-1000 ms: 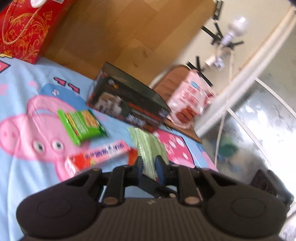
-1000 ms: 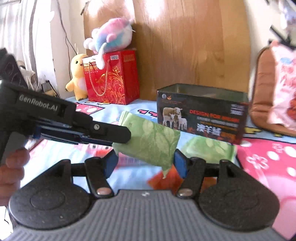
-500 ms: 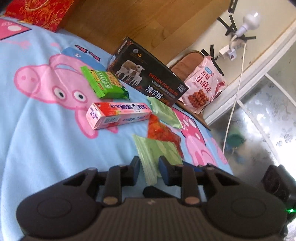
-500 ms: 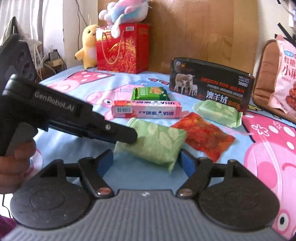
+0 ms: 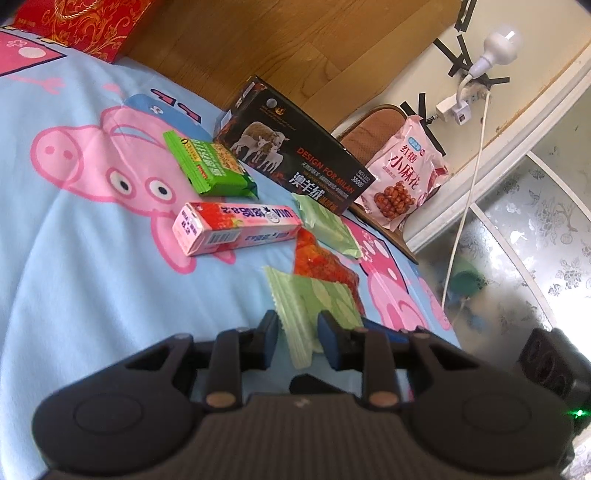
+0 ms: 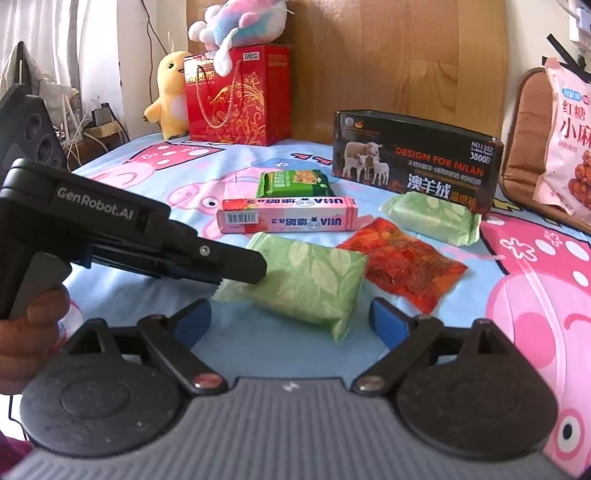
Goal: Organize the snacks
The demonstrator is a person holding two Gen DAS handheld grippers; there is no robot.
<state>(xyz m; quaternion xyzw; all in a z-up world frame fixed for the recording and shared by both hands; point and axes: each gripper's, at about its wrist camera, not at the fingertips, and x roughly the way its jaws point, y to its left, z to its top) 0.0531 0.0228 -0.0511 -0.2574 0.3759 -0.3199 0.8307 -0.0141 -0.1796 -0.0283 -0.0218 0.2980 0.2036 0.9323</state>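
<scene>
A pale green leaf-print snack pack (image 6: 306, 284) lies on the blue cartoon bedsheet (image 6: 118, 173), also seen in the left wrist view (image 5: 314, 306). My left gripper (image 5: 295, 341) has its fingers (image 6: 240, 264) apart on either side of the pack's crimped end. My right gripper (image 6: 290, 319) is wide open just in front of the pack, not touching it. Behind lie a red snack pack (image 6: 402, 266), a second green pack (image 6: 432, 218), a pink candy box (image 6: 288, 219) and a green biscuit pack (image 6: 293, 182). An open black box with sheep (image 6: 413, 158) stands behind them.
A red gift bag (image 6: 236, 99) with plush toys (image 6: 236, 26) stands at the headboard. A pink snack bag (image 6: 569, 133) leans on a brown cushion (image 6: 524, 122) at the right. A lamp and cable (image 5: 476, 122) hang beyond the bed's right edge.
The green pack, held up by the left gripper a second ago, has come down onto the sheet. The left jaws have opened a little around it. The right jaws have spread wider.
</scene>
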